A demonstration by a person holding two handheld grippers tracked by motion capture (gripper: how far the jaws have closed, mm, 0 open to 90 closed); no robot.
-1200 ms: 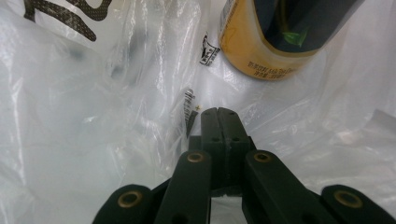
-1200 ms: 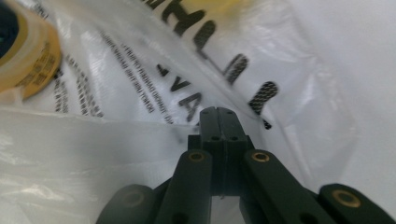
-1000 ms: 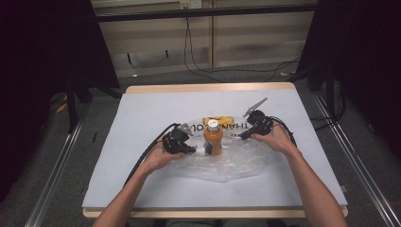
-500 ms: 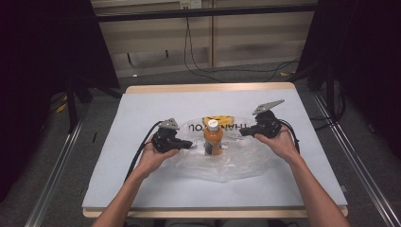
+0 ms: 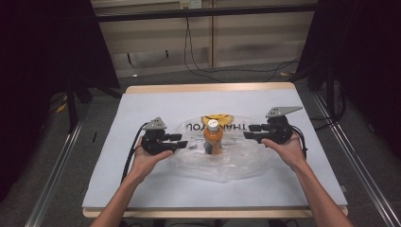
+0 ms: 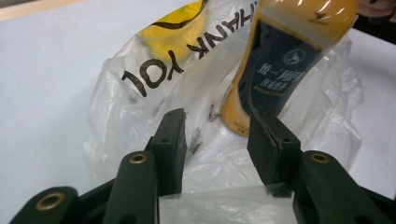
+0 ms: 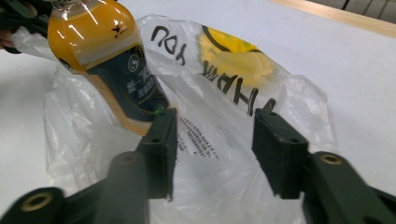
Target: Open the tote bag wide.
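An orange drink bottle (image 5: 213,139) with a white cap stands upright on a crumpled clear plastic bag (image 5: 222,163) printed THANK YOU with a yellow smiley. My left gripper (image 5: 182,140) hovers just left of the bag and my right gripper (image 5: 248,132) just right of it, both pointing at the bottle. Both pairs of jaws have just been opening. In the left gripper view the gripper (image 6: 217,121) is open, with the bag (image 6: 140,107) and bottle (image 6: 289,51) beyond and loose film lying low between the jaws. The right gripper (image 7: 215,121) is open before the bag (image 7: 243,84) and bottle (image 7: 102,42).
The bag lies mid-table on a white mat (image 5: 156,101) with a wooden rim (image 5: 208,88). Metal rails (image 5: 56,165) run along both sides of the table. Cables (image 5: 227,71) trail on the floor behind it.
Both hands have drawn outward from the bottle and risen a little. Both grippers, shut at the bag before, now stand open.
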